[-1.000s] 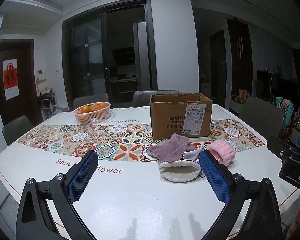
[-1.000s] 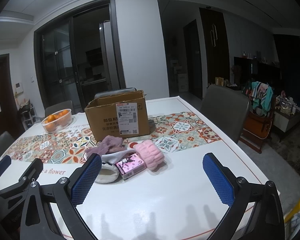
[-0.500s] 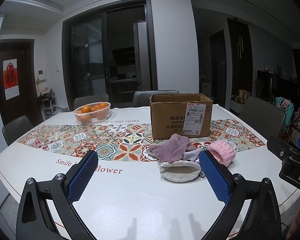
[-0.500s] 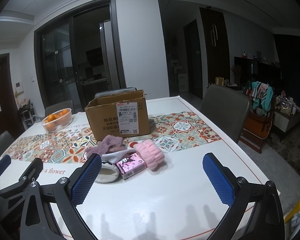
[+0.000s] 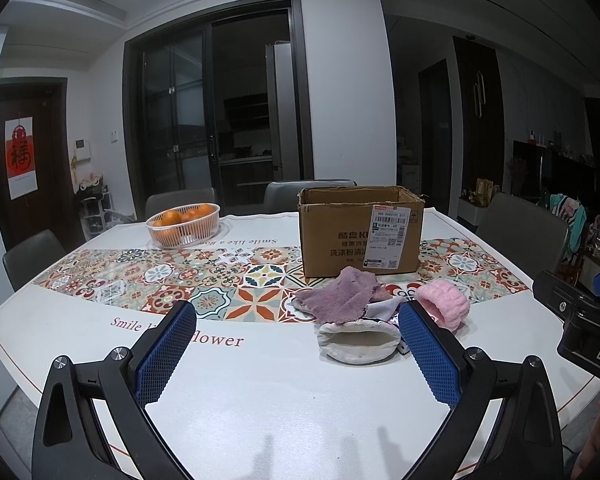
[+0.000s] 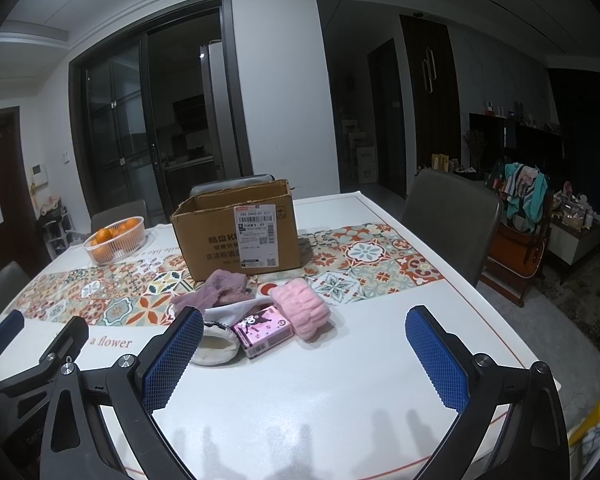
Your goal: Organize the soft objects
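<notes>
A small heap of soft things lies in front of an open cardboard box (image 5: 360, 232) (image 6: 238, 230): a purple fuzzy cloth (image 5: 342, 294) (image 6: 220, 290), a pink fluffy roll (image 5: 446, 304) (image 6: 302, 308), a white fabric pouch (image 5: 358, 342) (image 6: 216, 346) and a pink printed packet (image 6: 264, 330). My left gripper (image 5: 296, 344) hovers open above the near table, the heap just beyond its right finger. My right gripper (image 6: 304, 354) is open too, nothing between its fingers, the heap past its left finger.
A white basket of oranges (image 5: 183, 224) (image 6: 114, 240) stands at the far left of the table (image 5: 260, 392). Grey chairs (image 6: 452, 216) ring the table. The patterned runner (image 5: 180, 276) crosses the middle. The other gripper's body shows at each view's edge.
</notes>
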`<state>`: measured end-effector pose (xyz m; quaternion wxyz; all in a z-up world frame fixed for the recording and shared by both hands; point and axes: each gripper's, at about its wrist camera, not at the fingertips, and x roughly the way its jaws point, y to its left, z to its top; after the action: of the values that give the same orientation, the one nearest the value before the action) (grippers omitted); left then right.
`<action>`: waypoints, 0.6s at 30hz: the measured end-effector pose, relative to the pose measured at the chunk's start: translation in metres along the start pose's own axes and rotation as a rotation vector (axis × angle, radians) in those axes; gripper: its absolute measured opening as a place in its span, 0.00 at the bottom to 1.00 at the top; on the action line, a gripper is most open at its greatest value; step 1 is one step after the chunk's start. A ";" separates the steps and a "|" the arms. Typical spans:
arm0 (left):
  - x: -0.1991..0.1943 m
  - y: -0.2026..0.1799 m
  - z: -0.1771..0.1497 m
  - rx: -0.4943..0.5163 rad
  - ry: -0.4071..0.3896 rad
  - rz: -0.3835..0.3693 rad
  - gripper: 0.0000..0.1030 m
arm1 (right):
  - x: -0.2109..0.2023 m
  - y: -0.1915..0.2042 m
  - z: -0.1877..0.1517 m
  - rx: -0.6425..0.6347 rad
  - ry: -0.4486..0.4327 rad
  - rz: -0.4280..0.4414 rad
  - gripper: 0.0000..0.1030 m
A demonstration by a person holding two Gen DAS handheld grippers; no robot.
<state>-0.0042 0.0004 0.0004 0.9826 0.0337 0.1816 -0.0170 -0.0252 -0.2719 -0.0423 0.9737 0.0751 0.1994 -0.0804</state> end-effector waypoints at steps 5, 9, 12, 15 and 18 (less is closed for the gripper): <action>0.000 0.000 0.000 -0.001 0.000 0.000 1.00 | 0.000 0.000 0.000 0.000 0.000 0.001 1.00; 0.000 0.000 0.000 0.000 0.000 0.000 1.00 | 0.000 0.001 -0.002 -0.004 0.002 0.003 1.00; 0.000 0.000 0.000 0.000 0.000 0.001 1.00 | 0.000 0.002 -0.003 -0.004 0.003 0.003 1.00; 0.000 -0.001 -0.001 0.000 0.003 -0.001 1.00 | 0.000 0.002 -0.003 -0.005 0.003 0.003 1.00; 0.002 -0.002 -0.003 0.001 0.008 -0.006 1.00 | 0.000 0.003 -0.004 -0.005 0.005 0.004 1.00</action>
<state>-0.0034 -0.0015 -0.0034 0.9818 0.0339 0.1857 -0.0199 -0.0262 -0.2686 -0.0455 0.9735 0.0734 0.2021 -0.0779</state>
